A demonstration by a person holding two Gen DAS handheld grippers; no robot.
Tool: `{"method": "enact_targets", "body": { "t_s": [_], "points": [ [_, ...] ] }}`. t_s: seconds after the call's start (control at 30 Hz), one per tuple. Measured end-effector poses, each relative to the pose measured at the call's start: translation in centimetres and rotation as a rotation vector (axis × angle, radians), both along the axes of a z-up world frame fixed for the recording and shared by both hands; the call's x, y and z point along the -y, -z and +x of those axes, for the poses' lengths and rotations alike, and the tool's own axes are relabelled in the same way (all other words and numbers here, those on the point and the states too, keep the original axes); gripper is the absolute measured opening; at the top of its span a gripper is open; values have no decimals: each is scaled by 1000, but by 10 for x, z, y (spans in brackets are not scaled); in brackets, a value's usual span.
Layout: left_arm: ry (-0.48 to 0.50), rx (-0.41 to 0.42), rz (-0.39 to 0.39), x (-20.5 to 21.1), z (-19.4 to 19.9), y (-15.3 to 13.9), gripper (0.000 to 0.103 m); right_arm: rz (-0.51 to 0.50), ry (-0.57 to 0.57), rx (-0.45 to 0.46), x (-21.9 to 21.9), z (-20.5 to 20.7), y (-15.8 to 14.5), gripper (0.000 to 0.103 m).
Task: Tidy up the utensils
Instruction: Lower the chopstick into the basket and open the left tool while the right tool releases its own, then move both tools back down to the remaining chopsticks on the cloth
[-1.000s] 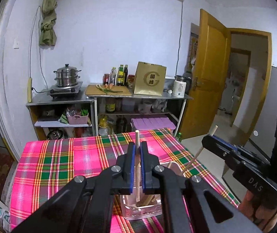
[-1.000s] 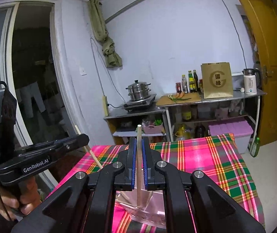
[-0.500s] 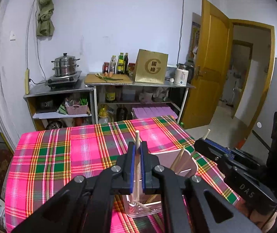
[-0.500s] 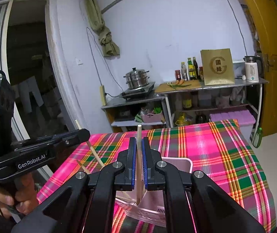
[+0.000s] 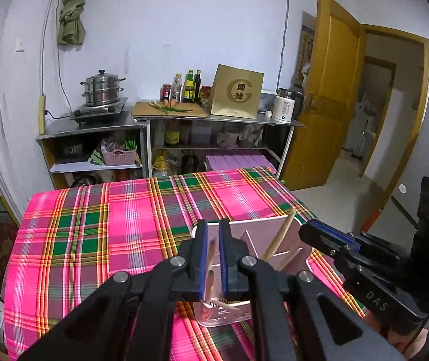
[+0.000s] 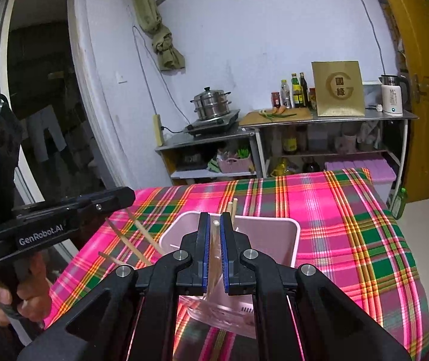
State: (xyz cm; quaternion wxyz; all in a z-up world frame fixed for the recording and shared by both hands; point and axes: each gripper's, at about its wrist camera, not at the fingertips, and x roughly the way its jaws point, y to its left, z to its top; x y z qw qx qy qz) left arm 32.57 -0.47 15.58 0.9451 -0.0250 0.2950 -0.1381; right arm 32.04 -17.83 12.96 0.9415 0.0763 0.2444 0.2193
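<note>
Above pink holder (image 6: 286, 234) rim: claws parted, chopsticks loose.

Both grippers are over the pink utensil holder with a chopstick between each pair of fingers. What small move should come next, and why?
Probably lift both grippers straight up. The left gripper and right gripper have just been opening, each chopstick stands loose, tilted between the pads, its lower end already inside the pink holder.

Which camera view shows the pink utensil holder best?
The right wrist view: the pink utensil holder shows its open rim, back wall and one upright chopstick. In the left wrist view, the left tool covers much of the holder; only its divider and lower front show.
</note>
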Motion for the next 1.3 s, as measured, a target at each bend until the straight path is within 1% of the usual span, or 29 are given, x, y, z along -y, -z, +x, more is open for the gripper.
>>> {"method": "enact_targets", "body": {
  "t_s": [0.07, 0.23, 0.37, 0.63, 0.73, 0.87, 1.0, 1.3],
  "points": [
    [-1, 3, 0, -1, -2, 0, 16, -1, 0, -3, 0, -1, 0, 12],
    [0, 22, -10, -5, -13, -6, 20, -10, 0, 8, 2, -10, -4, 14],
    [-3, 47, -18, -8, -28, -14, 23, -14, 1, 32, 6, -26, -11, 14],
    [-10, 87, -34, -23, -74, -18, 25, -16, 0, 68, 18, -69, -22, 16],
    [-12, 93, -36, -28, -94, -12, 25, -17, -4, 80, 23, -91, -21, 16],
    [-17, 85, -37, -32, -118, -1, 25, -20, -10, 71, 29, -114, -14, 16],
    [-12, 65, -35, -36, -143, 17, 25, -17, -11, 57, 37, -136, -4, 16],
    [-11, 12, -24, -39, -182, 55, 25, -24, -19, -10, 42, -169, 25, 16]
  ]
}}
